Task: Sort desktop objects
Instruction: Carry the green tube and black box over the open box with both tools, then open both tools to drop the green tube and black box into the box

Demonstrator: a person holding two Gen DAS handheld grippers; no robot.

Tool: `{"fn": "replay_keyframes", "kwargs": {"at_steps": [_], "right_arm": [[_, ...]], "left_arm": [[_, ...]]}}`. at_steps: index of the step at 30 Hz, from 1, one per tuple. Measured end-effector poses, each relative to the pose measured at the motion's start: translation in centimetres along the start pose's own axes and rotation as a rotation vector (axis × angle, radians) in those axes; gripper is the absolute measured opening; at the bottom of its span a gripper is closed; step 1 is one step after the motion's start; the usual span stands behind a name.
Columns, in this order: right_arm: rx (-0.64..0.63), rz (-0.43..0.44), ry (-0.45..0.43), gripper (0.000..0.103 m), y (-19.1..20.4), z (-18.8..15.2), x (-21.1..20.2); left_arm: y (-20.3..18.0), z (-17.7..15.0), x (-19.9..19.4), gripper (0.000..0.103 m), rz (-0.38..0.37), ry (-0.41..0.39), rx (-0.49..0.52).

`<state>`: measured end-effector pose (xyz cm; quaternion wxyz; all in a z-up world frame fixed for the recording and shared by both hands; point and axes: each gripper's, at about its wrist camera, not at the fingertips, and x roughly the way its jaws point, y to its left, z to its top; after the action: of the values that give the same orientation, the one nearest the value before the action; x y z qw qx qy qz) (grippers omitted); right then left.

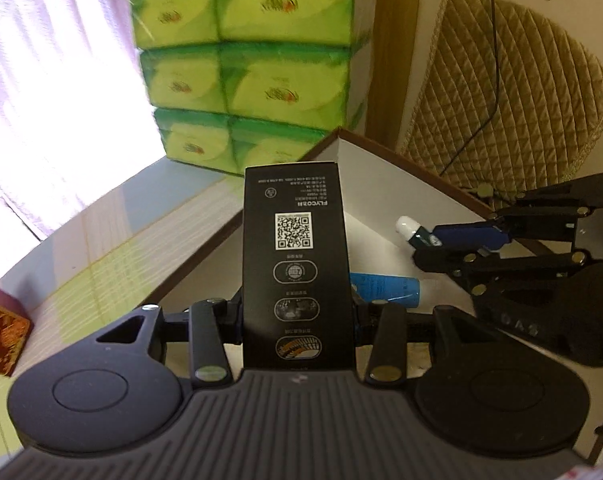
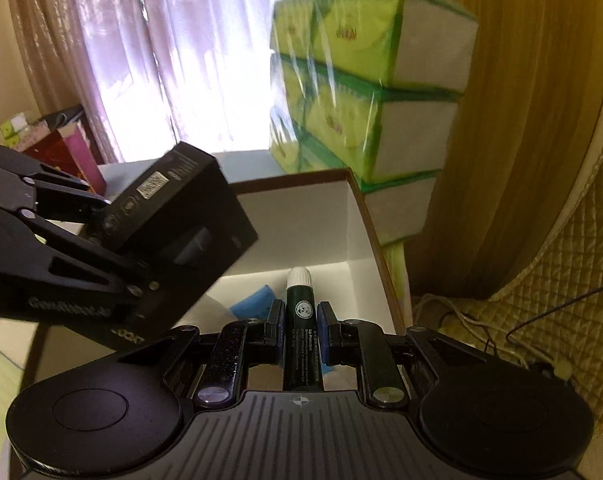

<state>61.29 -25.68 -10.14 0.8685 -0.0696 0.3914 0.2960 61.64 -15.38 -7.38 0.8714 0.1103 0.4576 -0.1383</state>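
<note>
A: Behind the counter [image 1: 101, 240], stacked green tissue packs [image 1: 245, 64] crowd the white box's [image 1: 385, 184] far corner.

B: Your left gripper [image 1: 295, 312] clamps the black carton [image 1: 295, 264] over it; your right gripper [image 2: 299, 322] pinches the lip balm [image 2: 301, 312] above its floor, beside a blue tube [image 2: 253, 300].

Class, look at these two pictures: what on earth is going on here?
A person is tidying a desk with two hand-held grippers. The left gripper holds a black carton and the right gripper holds a dark green lip balm stick. Both hang over an open white-lined box, where a blue tube already lies. Green tissue packs are stacked behind it.
</note>
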Motion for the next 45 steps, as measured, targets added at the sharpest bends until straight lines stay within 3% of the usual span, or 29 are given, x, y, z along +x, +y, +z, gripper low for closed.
{"fn": "replay_keyframes", "kwargs": {"at_steps": [11, 28, 30, 32, 33, 45], "right_arm": [[-0.048, -0.041, 0.007, 0.013, 0.2, 0.2, 1.3], [-0.099, -0.042, -0.031, 0.014, 0.9, 0.2, 1.2], [-0.1, -0.03, -0.032, 0.019, 0.9, 0.2, 0.9], [-0.099, -0.021, -0.034, 0.047, 0.8, 0.0, 0.2], [-0.098, -0.018, -0.042, 0.054, 0.8, -0.2, -0.2], [-0.084, 0.017, -0.031, 0.087, 1.7, -2.6, -5.0]], "left_arm": [[-0.1, 0.8, 5.0, 0.039, -0.045, 0.069, -0.02], [0.8, 0.0, 1.7, 0.059, -0.017, 0.033, -0.064], [1.0, -0.2, 1.2, 0.061, -0.016, 0.033, -0.08], [1.0, -0.5, 0.5, 0.066, -0.015, 0.03, -0.094], [1.0, -0.7, 0.1, 0.071, -0.01, 0.029, -0.1], [0.0, -3.4, -4.1, 0.08, 0.002, 0.009, -0.156]]}}
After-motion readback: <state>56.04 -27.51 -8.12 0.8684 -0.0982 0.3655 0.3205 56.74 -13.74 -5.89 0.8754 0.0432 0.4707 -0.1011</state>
